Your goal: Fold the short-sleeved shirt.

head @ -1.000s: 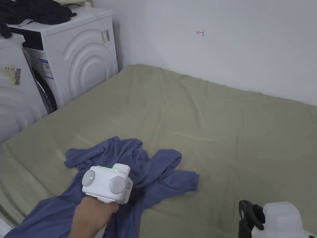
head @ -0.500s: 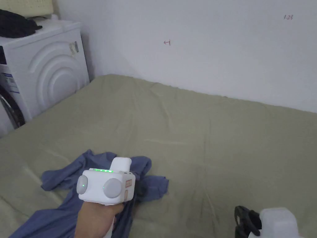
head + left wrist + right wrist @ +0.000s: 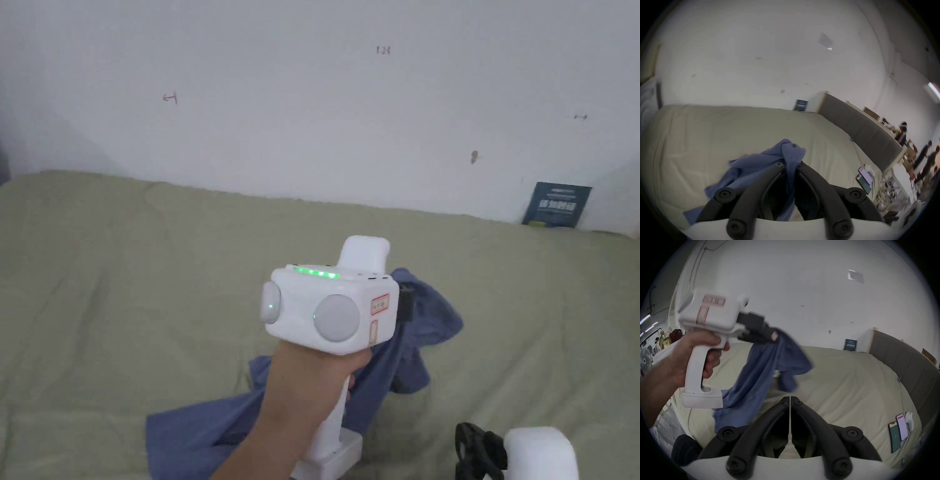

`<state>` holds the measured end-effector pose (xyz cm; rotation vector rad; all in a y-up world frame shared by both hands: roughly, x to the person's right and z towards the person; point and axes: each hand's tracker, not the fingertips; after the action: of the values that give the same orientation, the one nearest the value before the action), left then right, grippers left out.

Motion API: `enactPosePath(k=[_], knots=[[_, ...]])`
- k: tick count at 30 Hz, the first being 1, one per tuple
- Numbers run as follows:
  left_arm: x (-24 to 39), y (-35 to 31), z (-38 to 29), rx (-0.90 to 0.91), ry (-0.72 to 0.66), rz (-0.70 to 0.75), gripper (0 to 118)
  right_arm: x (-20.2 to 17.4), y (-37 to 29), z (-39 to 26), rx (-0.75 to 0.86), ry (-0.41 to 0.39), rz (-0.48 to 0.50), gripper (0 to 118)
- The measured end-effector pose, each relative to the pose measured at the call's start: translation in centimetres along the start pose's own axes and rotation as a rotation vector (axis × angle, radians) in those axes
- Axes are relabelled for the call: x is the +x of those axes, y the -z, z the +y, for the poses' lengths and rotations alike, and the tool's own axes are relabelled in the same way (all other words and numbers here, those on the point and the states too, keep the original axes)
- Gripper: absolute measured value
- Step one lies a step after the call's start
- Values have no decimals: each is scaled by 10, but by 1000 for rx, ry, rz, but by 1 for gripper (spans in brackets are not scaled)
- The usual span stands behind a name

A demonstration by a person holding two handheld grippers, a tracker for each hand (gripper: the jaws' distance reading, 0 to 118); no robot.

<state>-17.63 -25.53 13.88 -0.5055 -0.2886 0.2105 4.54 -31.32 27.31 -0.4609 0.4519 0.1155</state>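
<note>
A bunched fold of the blue short-sleeved shirt [image 3: 792, 155] is clamped between the jaws of the left gripper [image 3: 790, 165], which is held raised above the olive-green bed sheet [image 3: 125, 262]. The rest of the garment is seen hanging down in a twisted rope from the grip, with its lower part trailing on the sheet near the front edge of the bed. The right gripper [image 3: 790, 400] is held low and to the right, its jaws drawn together with just a slit between them and nothing held; it is apart from the cloth.

The step in hand is judged to be the lifting and carrying of the shirt toward the middle of the bed, so that it can be spread flat. For this to be done well, the clamp should be kept firm while the cloth is drawn clear of the edge. A shoulder seam or the hem should then be found by the right gripper, so that the twist is shaken out before anything is folded. Two phones [image 3: 898, 433] lying near the right edge are best avoided.
</note>
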Motion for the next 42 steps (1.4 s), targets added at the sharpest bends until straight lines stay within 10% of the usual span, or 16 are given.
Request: enactPosePath(k=[14,15,17,18,26,28,29,30,40,42], knots=[[92,188,-145,-494,117,-15,8,88,-10,-32,-47,102,-137,3],[94,185,-146,-482,110,-24,19,90,-9,-33,-48,102,-142,3],[96,178,-144,-463,102,-71,106,92,-11,-34,-49,101,-148,4],[96,170,-143,-477,88,-85,118,92,-13,-34,-47,101,-149,3],[52,-15,-172,-214,36,-4,101,63,-29,-32,-18,76,-105,3],[36,-52,-188,-230,39,44,56,52,-29,-34,-22,67,-88,3],[26,-68,-196,-242,36,91,10,46,-29,-35,-24,64,-77,4],[16,-79,-201,-261,46,160,2,41,-28,-36,-27,59,-66,3],[-160,-66,-159,-305,-106,457,3,4,-10,-42,-68,21,8,4],[-190,-45,-151,-347,-115,519,70,4,-4,-42,-77,19,9,3]])
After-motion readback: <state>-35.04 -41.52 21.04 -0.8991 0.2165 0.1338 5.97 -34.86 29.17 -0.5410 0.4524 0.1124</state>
